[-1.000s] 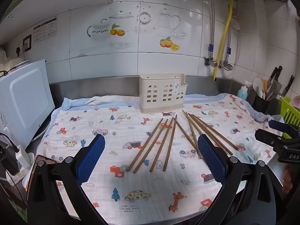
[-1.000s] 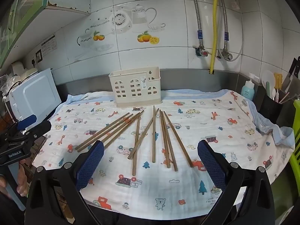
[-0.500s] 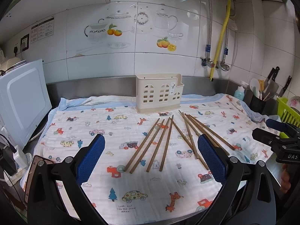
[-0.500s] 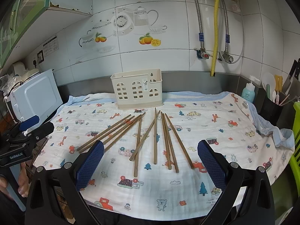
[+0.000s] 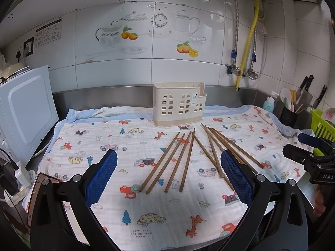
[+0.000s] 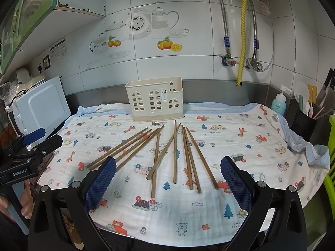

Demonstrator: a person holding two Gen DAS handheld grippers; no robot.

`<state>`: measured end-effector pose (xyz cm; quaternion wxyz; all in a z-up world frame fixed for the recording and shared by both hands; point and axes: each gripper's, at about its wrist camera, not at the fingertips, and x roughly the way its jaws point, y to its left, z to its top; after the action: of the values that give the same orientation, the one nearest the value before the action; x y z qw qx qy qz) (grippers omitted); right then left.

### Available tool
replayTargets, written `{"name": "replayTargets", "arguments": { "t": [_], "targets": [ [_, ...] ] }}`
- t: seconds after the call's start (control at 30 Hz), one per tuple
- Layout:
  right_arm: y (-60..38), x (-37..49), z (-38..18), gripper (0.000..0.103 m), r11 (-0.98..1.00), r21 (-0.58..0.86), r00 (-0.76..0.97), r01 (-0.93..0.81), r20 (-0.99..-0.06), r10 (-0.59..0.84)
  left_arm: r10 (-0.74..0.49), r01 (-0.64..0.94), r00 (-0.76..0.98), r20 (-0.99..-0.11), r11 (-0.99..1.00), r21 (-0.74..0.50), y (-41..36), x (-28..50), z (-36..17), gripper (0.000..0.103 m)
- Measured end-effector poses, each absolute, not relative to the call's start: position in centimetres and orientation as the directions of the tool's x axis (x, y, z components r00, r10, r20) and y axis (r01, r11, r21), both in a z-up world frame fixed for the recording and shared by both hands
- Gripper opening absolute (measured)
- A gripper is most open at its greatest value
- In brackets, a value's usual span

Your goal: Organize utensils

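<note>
Left wrist view: ten brown wooden chopsticks [image 5: 189, 158] lie loose on the printed cloth [image 5: 129, 205], fanning from the one cream utensil holder [image 5: 179, 104] at 12 o'clock down toward 6. The left gripper [image 5: 168, 179] hangs above the cloth's near edge, blue pads spread wide, holding nothing. The right gripper [image 5: 307, 148] shows at 3 o'clock; whether it is spread or closed I cannot tell here. Against a second ago, the view sits slightly farther back.

Right wrist view: the same ten chopsticks [image 6: 174, 152], slim and straight, some crossing. The right gripper [image 6: 168, 179] gapes empty. The left gripper [image 6: 34, 141] sits at 9 o'clock in a hand [image 6: 25, 200]. Nothing on the cloth [image 6: 240, 138] has shifted.
</note>
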<state>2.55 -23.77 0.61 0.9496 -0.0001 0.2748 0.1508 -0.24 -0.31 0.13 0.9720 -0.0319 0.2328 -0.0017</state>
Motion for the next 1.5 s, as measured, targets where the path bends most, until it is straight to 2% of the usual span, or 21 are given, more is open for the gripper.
{"name": "replayTargets", "arguments": {
  "t": [1.5],
  "targets": [
    [-23.72,2.71,0.32,0.097,0.953,0.088,0.806,-0.289,-0.515,0.292,-0.031,0.000,0.882,-0.471,0.998,-0.067,-0.65,0.67,-0.07,0.098]
  ]
}}
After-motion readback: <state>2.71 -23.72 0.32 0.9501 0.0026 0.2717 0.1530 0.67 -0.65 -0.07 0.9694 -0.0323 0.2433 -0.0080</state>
